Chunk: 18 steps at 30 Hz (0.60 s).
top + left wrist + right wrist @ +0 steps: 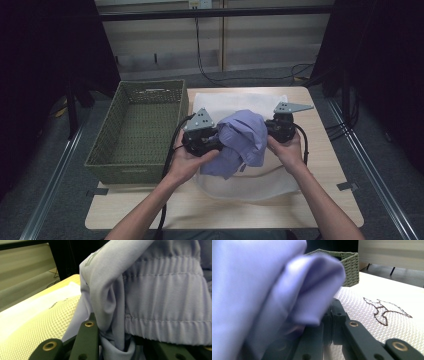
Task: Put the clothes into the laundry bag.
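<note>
Nearest the person's edge of the table (150, 210), both forearms come in and meet over the middle, each hand carrying a claw toward the other. The left claw (212, 144) is pressed together on a gathered fold of the lilac garment (243, 140); in the left gripper view its jaws stand closed with the cloth (150, 302) bunched between them, just under the elastic waistband. The right claw (267, 131) grips the opposite side, and in the right gripper view its jaws appear drawn in on a doubled fold (294, 297), though blur and the cloth itself hide the tips. Held from two sides like this, the garment hangs lifted in a bundle between the hands rather than lying flat, which likely keeps the fold from falling open while it is carried.

Beneath it lies a white mesh cloth (240, 187), spread over the table's middle toward the far edge, probably as a clean folding surface; a dark embroidered outline (384, 310) shows on it.

Farther off, along the table's left edge, the woven basket (107, 130) stands open, well placed to receive the folded garment.
</note>
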Tool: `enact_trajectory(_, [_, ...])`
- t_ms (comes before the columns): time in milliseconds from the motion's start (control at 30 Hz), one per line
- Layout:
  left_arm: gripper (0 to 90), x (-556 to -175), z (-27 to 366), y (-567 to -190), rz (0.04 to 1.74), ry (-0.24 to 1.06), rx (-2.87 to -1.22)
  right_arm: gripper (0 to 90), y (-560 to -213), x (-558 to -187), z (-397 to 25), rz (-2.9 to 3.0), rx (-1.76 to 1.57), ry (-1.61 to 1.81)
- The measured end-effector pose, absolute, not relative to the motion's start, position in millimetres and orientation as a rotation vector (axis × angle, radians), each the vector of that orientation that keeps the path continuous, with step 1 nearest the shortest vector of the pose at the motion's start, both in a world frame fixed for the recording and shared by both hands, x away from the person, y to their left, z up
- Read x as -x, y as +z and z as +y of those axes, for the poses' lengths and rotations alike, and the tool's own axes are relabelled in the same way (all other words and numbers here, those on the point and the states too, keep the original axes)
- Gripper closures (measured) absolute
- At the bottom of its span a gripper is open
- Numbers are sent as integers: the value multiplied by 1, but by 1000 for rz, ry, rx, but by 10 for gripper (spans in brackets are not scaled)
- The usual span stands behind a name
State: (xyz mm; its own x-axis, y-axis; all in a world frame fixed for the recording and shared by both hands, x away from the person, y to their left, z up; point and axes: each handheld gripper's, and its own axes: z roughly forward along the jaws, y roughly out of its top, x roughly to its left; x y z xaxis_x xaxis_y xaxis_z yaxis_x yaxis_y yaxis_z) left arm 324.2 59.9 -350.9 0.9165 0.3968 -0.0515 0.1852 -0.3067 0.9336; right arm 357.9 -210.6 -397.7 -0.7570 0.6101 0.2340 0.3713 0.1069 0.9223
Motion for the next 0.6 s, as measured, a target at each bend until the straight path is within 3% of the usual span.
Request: enact_trajectory(600, [732,-330,52,-369,432,200,-1947,892,-398,-358,-211,2179,-988,1706])
